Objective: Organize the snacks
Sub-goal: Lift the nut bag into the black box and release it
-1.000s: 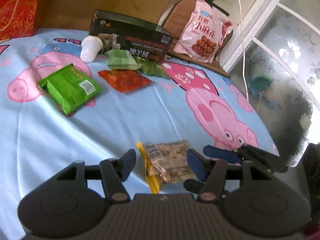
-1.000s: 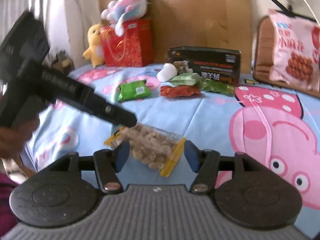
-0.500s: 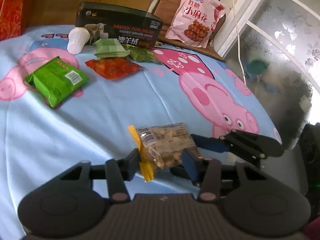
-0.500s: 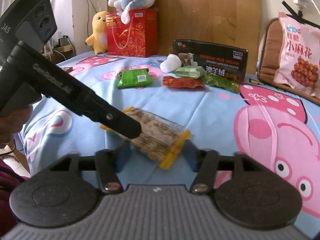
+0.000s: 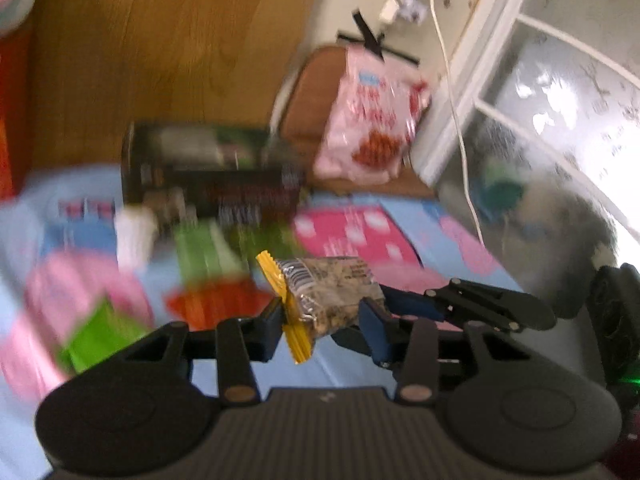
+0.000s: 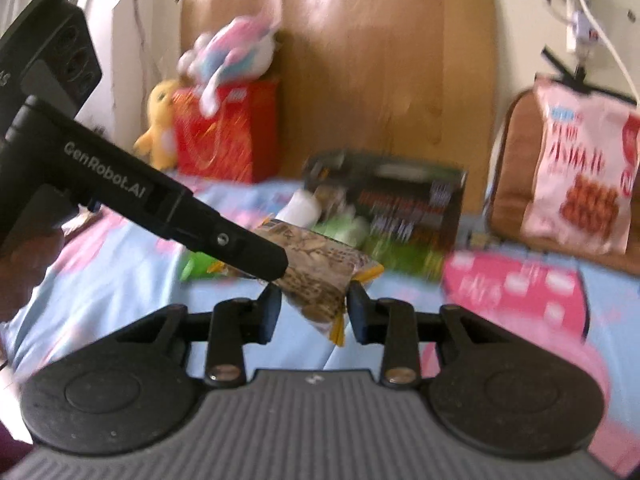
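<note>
Clear-film snack pack (image 5: 326, 294): see-through wrapper with crimped yellow ends, pale brown nut-like pieces inside, small dark print on the film; it is lifted off the bed, above the sheet.
Left tool (image 5: 320, 320): its dark fingers press on both sides of the snack pack, one on the yellow crimped end, the other on the far side, so it is clamped on the pack.
Right tool (image 6: 314, 312): its fingers stand on either side of the lower end of the same pack; whether they actually touch it, I cannot tell.
Pack seen from the right wrist (image 6: 320, 276): tilted, one yellow end pointing down between the fingers, the other up and to the right.
Bed sheet (image 5: 352, 364): light blue with large pink cartoon pigs, blurred by motion.
Other snacks: green packet (image 5: 100, 336) near the left edge, red-orange packet (image 5: 216, 306) just behind the left tool, another green packet (image 5: 204, 254) farther back.
White cup-like item (image 5: 134, 234): beside the dark box, blurred.
Dark box (image 5: 208, 176): stands at the back of the bed against the wooden headboard (image 5: 160, 60).
Pink snack bag (image 5: 370, 120): leans upright on a brown chair (image 5: 308, 104).
Red gift bag (image 6: 224, 132): at the headboard, a plush toy (image 6: 228, 56) on top and a yellow duck toy (image 6: 158, 124) beside it.
</note>
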The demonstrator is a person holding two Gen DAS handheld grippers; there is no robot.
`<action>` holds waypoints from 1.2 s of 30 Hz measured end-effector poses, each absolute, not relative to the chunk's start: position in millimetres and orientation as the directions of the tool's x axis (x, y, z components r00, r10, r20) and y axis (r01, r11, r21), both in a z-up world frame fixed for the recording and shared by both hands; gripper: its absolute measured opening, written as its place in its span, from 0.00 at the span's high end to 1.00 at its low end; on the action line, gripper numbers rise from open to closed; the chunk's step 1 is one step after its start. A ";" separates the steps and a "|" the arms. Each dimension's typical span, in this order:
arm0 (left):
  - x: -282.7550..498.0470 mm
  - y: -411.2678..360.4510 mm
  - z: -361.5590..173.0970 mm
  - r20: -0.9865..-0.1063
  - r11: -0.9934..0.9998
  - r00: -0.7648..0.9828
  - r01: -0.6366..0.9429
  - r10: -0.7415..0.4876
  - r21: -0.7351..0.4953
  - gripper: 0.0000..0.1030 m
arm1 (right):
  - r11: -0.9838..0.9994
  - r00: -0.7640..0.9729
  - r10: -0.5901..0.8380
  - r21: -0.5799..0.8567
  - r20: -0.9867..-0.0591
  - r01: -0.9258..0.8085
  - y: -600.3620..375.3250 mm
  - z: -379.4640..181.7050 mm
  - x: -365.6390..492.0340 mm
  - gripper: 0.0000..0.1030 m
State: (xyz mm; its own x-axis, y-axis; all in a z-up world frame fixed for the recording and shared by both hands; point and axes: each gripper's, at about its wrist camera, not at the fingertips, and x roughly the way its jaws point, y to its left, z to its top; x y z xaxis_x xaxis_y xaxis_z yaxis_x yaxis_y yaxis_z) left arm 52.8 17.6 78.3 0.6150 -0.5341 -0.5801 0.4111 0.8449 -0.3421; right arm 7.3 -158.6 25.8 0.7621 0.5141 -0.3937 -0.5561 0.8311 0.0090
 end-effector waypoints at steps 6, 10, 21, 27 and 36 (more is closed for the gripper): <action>138.8 38.6 97.5 -0.523 0.876 0.704 0.355 -0.480 -0.326 0.60 | 0.842 0.783 0.523 0.059 -0.337 -0.536 -140.1 46.7 99.6 0.63; 194.2 55.1 87.3 -0.559 0.909 0.722 0.265 -0.408 -0.321 0.61 | 0.842 0.763 0.525 0.098 -0.376 -0.531 -113.7 40.5 166.5 0.63; 226.8 71.9 69.2 -0.597 0.948 0.739 0.194 -0.311 -0.253 0.44 | 0.848 0.763 0.497 0.045 -0.413 -0.528 -86.3 28.7 197.4 0.42; 155.3 119.5 63.7 -0.561 0.926 0.755 0.167 -0.341 -0.338 0.37 | 0.744 0.649 0.665 0.246 -0.371 -0.621 -112.1 36.0 127.0 0.42; 82.8 133.6 -4.8 -0.702 0.933 0.639 0.075 -0.316 -0.351 0.56 | 0.621 0.447 0.691 0.151 -0.568 -0.769 -49.7 -12.6 49.8 0.41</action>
